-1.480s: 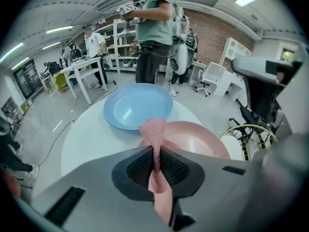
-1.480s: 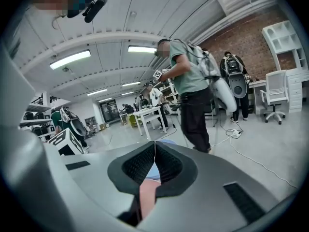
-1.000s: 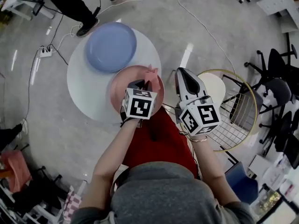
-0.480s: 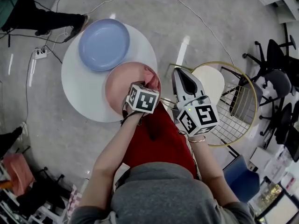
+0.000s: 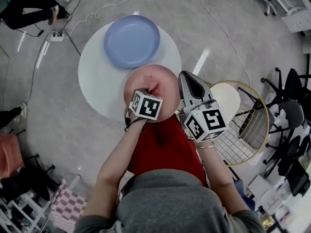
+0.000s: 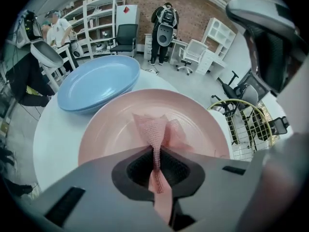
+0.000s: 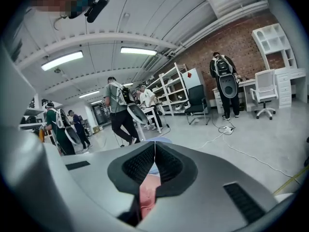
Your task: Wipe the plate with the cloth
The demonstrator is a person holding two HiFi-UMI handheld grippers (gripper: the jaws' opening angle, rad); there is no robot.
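Note:
A pink plate (image 5: 137,90) (image 6: 116,124) sits at the near edge of a round white table (image 5: 97,76). A pink mesh cloth (image 5: 154,85) (image 6: 157,129) lies bunched near the plate's middle. My left gripper (image 5: 151,93) (image 6: 155,151) is shut on the cloth, low over the plate; a strip of cloth runs back between the jaws. My right gripper (image 5: 186,76) (image 7: 154,146) hovers just right of the plate's rim, off the table, shut with nothing in it. A blue plate (image 5: 132,40) (image 6: 99,81) lies behind the pink one.
A gold wire side table (image 5: 252,125) with a white round top (image 5: 227,98) stands to the right. Cables and a power strip (image 5: 56,37) lie on the floor behind the table. Office chairs (image 5: 291,106) stand at far right. People stand by shelves in the background.
The left gripper has dragged the cloth from the pink plate's far right rim toward its middle. The right gripper has stayed shut beside the plate.

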